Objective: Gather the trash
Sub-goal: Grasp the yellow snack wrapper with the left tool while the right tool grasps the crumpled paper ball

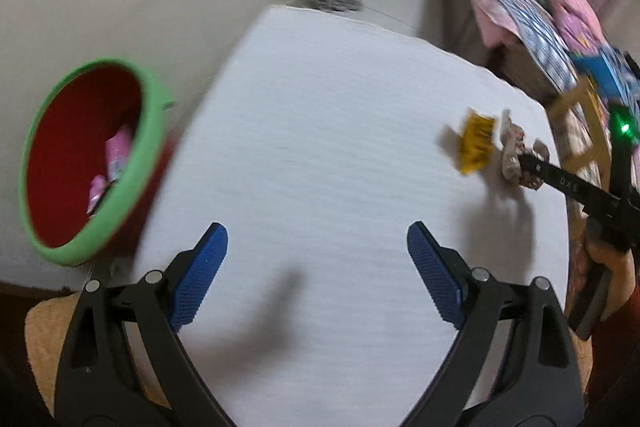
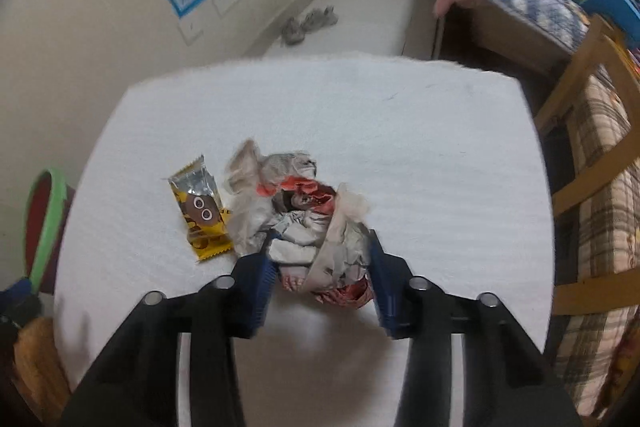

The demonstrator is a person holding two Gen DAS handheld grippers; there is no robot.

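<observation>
Jaws of your right gripper (image 2: 322,267) stand narrow around the crumpled ball of white, silver and red wrappers (image 2: 308,227) on the white ribbed counter (image 2: 420,147), blue pads at each flank of it; whether they already press it firmly cannot be told. Your left gripper (image 1: 318,267) hangs with jaws wide and nothing between them, over bare counter near the round red bin with the green rim (image 1: 148,147), which sits off the counter's left edge and already holds pink packets (image 1: 116,155).

A yellow snack packet with a cartoon face (image 2: 202,215) lies flat, touching the ball's left side. To do this pick well, you would likely want to seat the pads low on the ball's bulk, not on its loose upper flaps, and squeeze until the crinkled foil stops giving. Lift straight up so the yellow packet is not dragged along, then carry the wad leftward over the green rim before you let go. Loose outer scraps could shed on the way; keep the move gentle.
</observation>
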